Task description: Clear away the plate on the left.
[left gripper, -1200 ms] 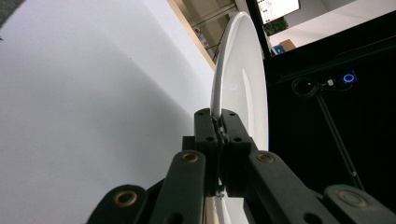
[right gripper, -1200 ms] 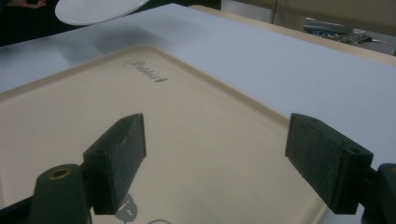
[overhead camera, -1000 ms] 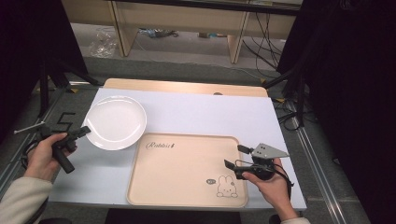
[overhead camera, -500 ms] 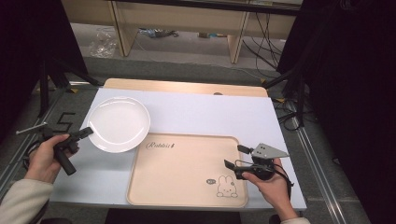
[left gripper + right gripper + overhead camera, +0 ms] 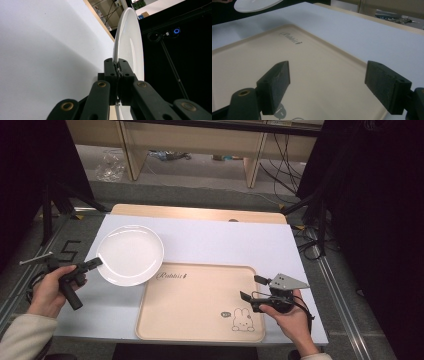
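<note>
White desk (image 5: pixel 225 240): left tool (image 5: pixel 95 264) clamps the plate (image 5: pixel 131 254) rim, plate lifted at the tray's (image 5: pixel 200 302) far-left corner (carrying step). Right tool (image 5: pixel 252 287) gapes, empty. Next, probably: lower it onto the tray.

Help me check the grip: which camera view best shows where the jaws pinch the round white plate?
The left gripper view: the left gripper is clamped on the rim of the round white plate. The high view shows the whole plate, the grip small. The right gripper view shows the plate's far edge.
</note>
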{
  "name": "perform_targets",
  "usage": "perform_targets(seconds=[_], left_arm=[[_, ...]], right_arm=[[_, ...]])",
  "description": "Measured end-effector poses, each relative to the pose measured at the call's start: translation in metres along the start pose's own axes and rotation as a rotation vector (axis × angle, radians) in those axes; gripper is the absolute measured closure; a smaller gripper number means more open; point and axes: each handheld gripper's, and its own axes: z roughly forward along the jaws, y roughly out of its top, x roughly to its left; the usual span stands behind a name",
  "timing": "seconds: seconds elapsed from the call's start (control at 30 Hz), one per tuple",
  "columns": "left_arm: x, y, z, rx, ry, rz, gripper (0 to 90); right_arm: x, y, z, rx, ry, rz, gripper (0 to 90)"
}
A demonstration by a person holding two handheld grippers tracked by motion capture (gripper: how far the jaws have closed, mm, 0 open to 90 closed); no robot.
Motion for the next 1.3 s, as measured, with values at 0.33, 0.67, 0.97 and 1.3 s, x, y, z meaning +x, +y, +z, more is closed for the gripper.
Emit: perform_targets(seconds=[0.33,0.67,0.97,1.3], left_arm=[[-0.001,-0.003,0.0,0.012,-0.003,0.0,86.9],[-0.004,-0.007,0.002,0.025,-0.004,0.003,86.9],[-0.007,-0.01,0.005,0.031,-0.012,-0.002,86.9],[-0.01,-0.015,0.007,0.046,-0.02,0.0,86.9]], right_arm=[[0.0,0.0,0.0,0.0,0.001,0.0,21.2],[0.0,0.0,0.0,0.002,0.004,0.001,21.2],[0.0,0.0,0.0,0.001,0.005,0.003,21.2],[0.0,0.0,0.0,0.002,-0.001,-0.001,21.2]])
